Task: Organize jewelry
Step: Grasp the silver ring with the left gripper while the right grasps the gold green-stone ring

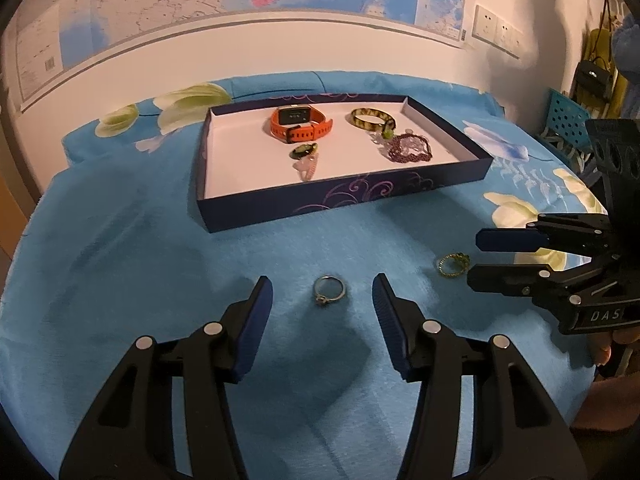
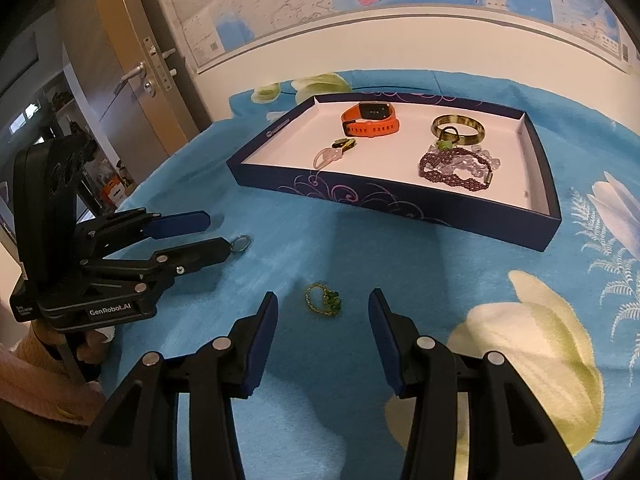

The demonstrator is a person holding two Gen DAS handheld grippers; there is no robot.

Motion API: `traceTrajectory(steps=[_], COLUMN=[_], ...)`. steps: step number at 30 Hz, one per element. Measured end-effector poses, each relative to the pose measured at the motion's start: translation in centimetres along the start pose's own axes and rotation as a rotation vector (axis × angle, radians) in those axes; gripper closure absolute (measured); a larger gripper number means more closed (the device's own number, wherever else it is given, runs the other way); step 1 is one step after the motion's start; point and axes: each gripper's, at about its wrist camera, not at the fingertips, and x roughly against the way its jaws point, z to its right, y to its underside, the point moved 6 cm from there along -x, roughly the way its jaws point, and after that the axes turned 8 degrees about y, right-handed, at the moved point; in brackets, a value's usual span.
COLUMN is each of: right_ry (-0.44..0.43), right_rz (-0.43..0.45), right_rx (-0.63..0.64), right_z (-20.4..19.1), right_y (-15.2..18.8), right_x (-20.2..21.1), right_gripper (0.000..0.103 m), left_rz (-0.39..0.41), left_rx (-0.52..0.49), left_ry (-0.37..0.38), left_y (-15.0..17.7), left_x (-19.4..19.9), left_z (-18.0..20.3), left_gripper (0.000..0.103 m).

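Jewelry sorting, nearly complete: two rings left on the blue cloth.
Your left gripper [image 1: 322, 295] stands open around the silver ring [image 1: 329, 290], pads not touching; your right gripper [image 2: 323, 307] stands open around the gold green-stone ring [image 2: 325, 304]. In the navy tray [image 1: 280, 210] already lie the orange watch [image 1: 301, 122], small pendant [image 1: 304, 151], bangle [image 1: 373, 118] and purple beaded bracelet [image 1: 410, 150].

Silver ring [image 1: 329, 290] and gold green-stoned ring [image 2: 323, 299] lie on cloth
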Motion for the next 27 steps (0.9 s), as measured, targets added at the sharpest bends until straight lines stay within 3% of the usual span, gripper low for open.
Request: traceTrajectory(steps=[19,27], right_ry=[0.040,0.067], right_rz=[-0.027,-0.031], right_rx=[0.044,0.056], right_z=[-1.1,-1.1], right_y=[-0.1,-0.1], right_x=[-1.2,-1.4], right_gripper=[0.060,0.067], left_rz=[-0.061,-0.069], left_rx=[0.042,0.039], left_ry=[0.044,0.045], left_y=[0.3,0.3], left_x=[-1.6,-1.8], left_z=[-0.1,0.0], left_gripper=[0.064,0.074])
